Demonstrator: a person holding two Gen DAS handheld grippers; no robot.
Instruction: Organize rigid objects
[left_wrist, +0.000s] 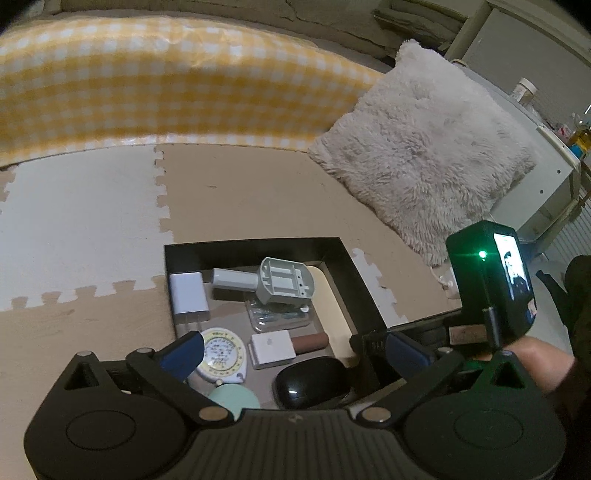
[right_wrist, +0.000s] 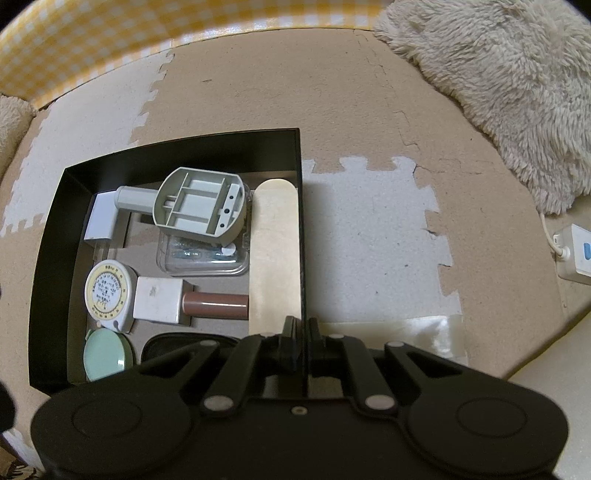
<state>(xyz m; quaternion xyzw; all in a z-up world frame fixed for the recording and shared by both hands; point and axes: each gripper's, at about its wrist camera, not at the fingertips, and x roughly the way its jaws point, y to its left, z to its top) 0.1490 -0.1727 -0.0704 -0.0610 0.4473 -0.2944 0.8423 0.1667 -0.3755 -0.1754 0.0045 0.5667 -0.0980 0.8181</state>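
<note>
No text is being shown clearly enough to be read. Small dark print and a ring of scale marks are being carried on the yellow-and-white dial of the round tape measure (right_wrist: 106, 295) lying in the black box (right_wrist: 48, 258), but the characters are being blurred beyond reading. A faint grey mark is being shown on the white square block (right_wrist: 157, 304); its form cannot be told.

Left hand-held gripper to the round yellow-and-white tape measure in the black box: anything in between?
Nothing visible. The left hand-held gripper is open above the black box, with the round yellow-and-white tape measure just beside its left finger. The mint-green round case lies nearer, below the tape measure, not across the approach.
</note>
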